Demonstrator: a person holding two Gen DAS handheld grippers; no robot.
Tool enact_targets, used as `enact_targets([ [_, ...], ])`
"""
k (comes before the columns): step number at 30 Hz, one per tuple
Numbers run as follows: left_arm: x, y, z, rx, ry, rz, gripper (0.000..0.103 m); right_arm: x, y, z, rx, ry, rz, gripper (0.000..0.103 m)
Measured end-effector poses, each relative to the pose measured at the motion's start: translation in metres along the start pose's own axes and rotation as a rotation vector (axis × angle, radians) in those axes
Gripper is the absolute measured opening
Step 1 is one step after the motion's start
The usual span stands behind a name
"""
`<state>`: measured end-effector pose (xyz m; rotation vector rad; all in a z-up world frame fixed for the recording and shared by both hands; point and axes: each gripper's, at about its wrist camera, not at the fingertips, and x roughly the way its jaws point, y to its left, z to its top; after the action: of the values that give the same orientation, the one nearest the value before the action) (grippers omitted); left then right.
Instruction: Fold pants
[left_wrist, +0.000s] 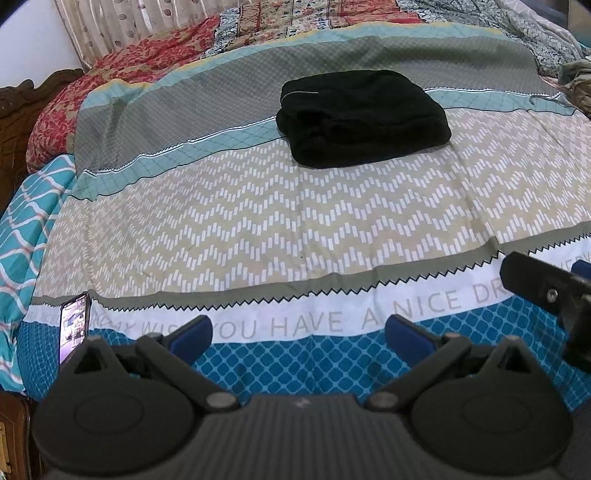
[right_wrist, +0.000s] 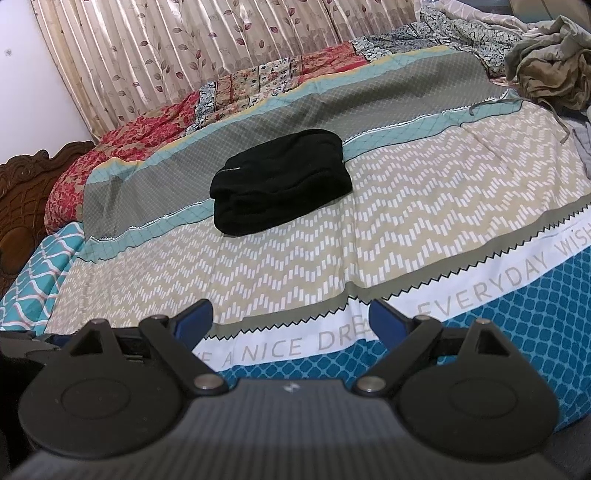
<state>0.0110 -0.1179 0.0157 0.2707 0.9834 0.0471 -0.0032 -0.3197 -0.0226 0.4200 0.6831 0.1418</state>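
Phone (left_wrist: 75, 325) screen partly behind claw

Right wrist view. The right gripper (right_wrist: 290, 325) hangs over the near edge of the bedsheet (right_wrist: 406, 229), its blue-padded fingers (right_wrist: 194, 323) spread wide apart with nothing between them. The black pants (right_wrist: 280, 181) lie folded into a compact bundle across the sheet's grey, teal and beige bands, well apart from the gripper. A crumpled olive cloth (right_wrist: 550, 70) sits at far right. A red floral quilt (right_wrist: 122, 155) and pleated curtain (right_wrist: 184, 55) lie behind, with a carved headboard (right_wrist: 26, 192) at left.
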Motion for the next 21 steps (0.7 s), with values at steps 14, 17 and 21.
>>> enact_targets([
  [14, -0.0035, 0.0048, 0.0000, -0.016, -0.009, 0.007, 0.103, -0.0020, 0.0035, -0.0011, -0.010, -0.003, 0.002, 0.093],
  [17, -0.0044, 0.0062, 0.0004, -0.020, -0.017, 0.023, 0.103, -0.0025, 0.0040, -0.0015, -0.010, -0.005, 0.004, 0.093],
  [21, -0.0072, 0.0102, 0.0019, -0.023, -0.046, 0.067, 0.103, -0.0025, 0.0039, -0.0013, -0.011, -0.004, 0.004, 0.093],
])
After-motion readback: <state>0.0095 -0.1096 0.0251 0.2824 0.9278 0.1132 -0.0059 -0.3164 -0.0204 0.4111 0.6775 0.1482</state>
